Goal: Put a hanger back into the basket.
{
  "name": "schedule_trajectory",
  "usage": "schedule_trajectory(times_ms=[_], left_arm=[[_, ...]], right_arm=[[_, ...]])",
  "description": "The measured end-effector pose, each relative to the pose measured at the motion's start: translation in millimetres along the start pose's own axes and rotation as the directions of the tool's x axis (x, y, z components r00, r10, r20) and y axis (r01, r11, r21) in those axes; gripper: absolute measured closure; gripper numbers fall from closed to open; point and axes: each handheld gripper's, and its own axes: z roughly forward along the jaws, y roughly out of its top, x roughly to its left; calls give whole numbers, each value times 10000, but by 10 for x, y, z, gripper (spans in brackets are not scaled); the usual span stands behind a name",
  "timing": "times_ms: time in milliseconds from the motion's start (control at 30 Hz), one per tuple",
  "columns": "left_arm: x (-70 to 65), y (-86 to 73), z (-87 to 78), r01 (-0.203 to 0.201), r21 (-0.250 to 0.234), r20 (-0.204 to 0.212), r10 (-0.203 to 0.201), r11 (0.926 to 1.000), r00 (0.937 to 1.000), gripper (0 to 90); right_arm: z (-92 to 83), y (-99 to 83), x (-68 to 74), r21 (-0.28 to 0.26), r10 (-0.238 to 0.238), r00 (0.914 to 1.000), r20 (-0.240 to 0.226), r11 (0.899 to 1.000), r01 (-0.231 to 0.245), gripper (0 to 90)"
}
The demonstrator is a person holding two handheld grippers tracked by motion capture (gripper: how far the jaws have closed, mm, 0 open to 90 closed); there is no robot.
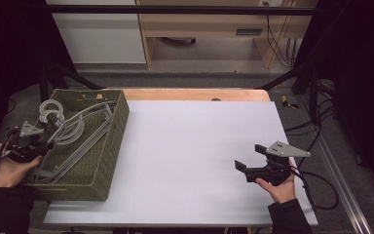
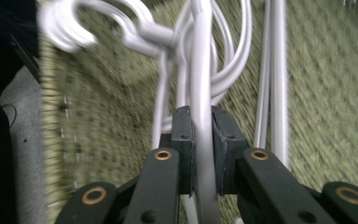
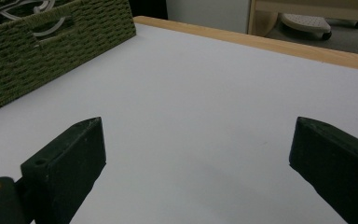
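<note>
So the left gripper (image 2: 202, 154) is clamped tight on one pale grey plastic clothes hanger (image 2: 200, 88), whose rod runs straight away from the jaws toward its hook, down inside the olive woven basket (image 1: 114, 141) among the other hangers. The right gripper (image 1: 251, 158) sits well off to the side, jaws wide apart and holding nothing, over the bare white tabletop (image 1: 195, 146), with loads of room there.

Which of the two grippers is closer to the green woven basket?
The left. The left gripper is down inside the green woven basket, clamped on a white hanger. The right gripper hovers open over the white tabletop, well off to the basket's side.
</note>
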Motion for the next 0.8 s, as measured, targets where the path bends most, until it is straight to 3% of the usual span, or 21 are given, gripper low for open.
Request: schedule_trajectory(times_ms=[100, 167, 267, 367, 433, 500, 600, 667, 700, 733, 800], left_arm=[[-32, -3, 136, 48, 867, 97, -57, 9962, 9999, 788], [-42, -4, 158, 91, 927, 35, -95, 9957, 9999, 760], [-21, -2, 68, 272, 80, 50, -273, 9996, 9996, 643], [-14, 5, -63, 617, -1068, -14, -622, 9924, 9981, 544], [-30, 30, -156, 939, -1650, 126, -931, 9818, 9956, 471], [-71, 68, -240, 1203, -2364, 346, -1154, 9642, 9927, 397], [-196, 151, -359, 1546, -3062, 1000, -1298, 9393, 9865, 331], [-287, 198, -406, 1653, -3249, 1434, -1242, 9312, 9818, 292], [-351, 220, -425, 1679, -3451, 1645, -1166, 9234, 9795, 272], [-432, 243, -443, 1741, -3731, 2022, -1033, 9113, 9739, 241], [-549, 270, -459, 1942, -3948, 2575, -947, 8980, 9616, 181]], right_arm=[[-3, 4, 6, 12, -70, 9999, -76, 10000, 70, 40], [3, 2, 6, 11, -57, 10000, 16, 10000, 57, 39], [8, 1, 6, -43, -50, 10000, 13, 10000, 50, 39], [8, 0, 9, -83, -77, 10000, 29, 9999, 77, 39], [4, -1, 7, -98, -66, 10000, 31, 9999, 66, 40], [6, -1, 6, -130, -41, 10000, 61, 9999, 42, 39], [5, -2, 1, -169, -31, 10000, 79, 9999, 32, 39], [0, -4, -4, -214, -44, 10000, 67, 9998, 45, 37], [-2, -2, -3, -260, -21, 10000, 97, 9997, 23, 37], [-5, -1, -6, -297, -10, 10000, 96, 9996, 13, 37], [-15, -3, -13, -311, -28, 10000, 91, 9995, 31, 37]])
